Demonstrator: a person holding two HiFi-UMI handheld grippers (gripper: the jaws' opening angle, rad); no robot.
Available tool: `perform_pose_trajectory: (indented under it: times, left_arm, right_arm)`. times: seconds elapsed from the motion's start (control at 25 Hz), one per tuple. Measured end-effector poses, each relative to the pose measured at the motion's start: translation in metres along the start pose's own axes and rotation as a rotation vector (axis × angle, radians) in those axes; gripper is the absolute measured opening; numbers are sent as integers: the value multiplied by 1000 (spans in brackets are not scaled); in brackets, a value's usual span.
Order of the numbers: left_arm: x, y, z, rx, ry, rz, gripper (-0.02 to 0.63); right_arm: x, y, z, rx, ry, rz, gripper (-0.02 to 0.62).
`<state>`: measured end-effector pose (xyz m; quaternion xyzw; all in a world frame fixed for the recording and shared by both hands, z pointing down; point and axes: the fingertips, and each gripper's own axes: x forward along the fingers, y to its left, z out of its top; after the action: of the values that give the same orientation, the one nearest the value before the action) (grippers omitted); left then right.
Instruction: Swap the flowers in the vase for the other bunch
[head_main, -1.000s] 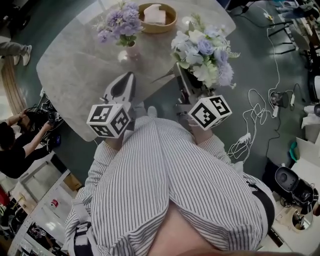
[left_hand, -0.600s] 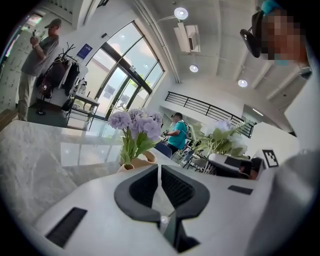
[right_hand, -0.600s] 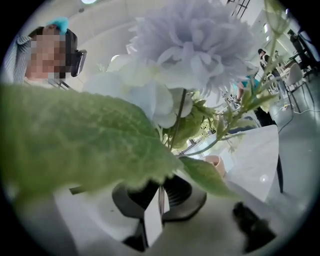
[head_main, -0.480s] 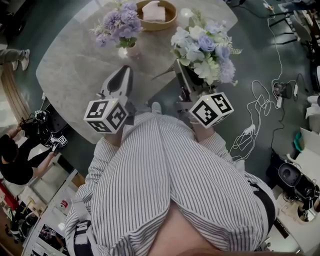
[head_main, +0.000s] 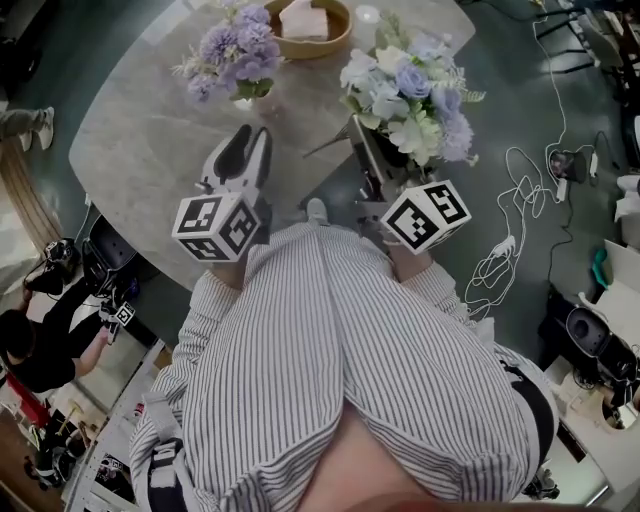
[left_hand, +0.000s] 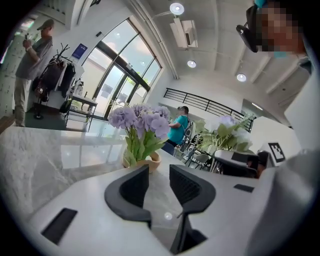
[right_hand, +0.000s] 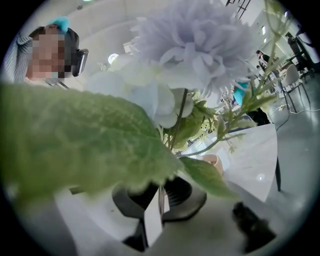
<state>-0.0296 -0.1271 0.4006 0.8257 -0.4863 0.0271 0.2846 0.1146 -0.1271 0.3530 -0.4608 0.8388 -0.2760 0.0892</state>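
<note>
A bunch of purple flowers (head_main: 232, 50) stands in a small pinkish vase (head_main: 243, 102) on the marble table (head_main: 140, 130). My left gripper (head_main: 252, 140) sits just short of the vase, and its jaws are opening with nothing between them. In the left gripper view the purple flowers (left_hand: 140, 120) and the vase (left_hand: 148, 162) stand straight ahead of the left gripper (left_hand: 157, 182). My right gripper (head_main: 362, 150) is shut on the stems of the other bunch (head_main: 405, 90), white, blue and lavender, held upright at the table's near edge. In the right gripper view the right gripper (right_hand: 160, 196) pinches the thin stems, and the bunch (right_hand: 195, 45) fills the picture.
A wooden bowl (head_main: 340, 35) with a white tissue pack sits behind the vase. Cables (head_main: 500, 250) trail over the floor on the right, and a person (head_main: 30, 345) crouches at the lower left. More people (left_hand: 177, 127) stand beyond the table.
My left gripper's jaws, pressed together before, now stand apart. Both grippers have stayed roughly where they were, and the right one still holds the bunch.
</note>
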Motion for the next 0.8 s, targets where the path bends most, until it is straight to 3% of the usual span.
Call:
perform_pose_trajectory:
  times: [0.28,0.8]
  left_arm:
    - [15,13,2,59,-9,31,187]
    - [46,34,15,146,-19,72,233]
  right_arm:
    - [0,-5,-4,2,16,-18,28]
    - [-6,-8,-8,24,76,-65,28]
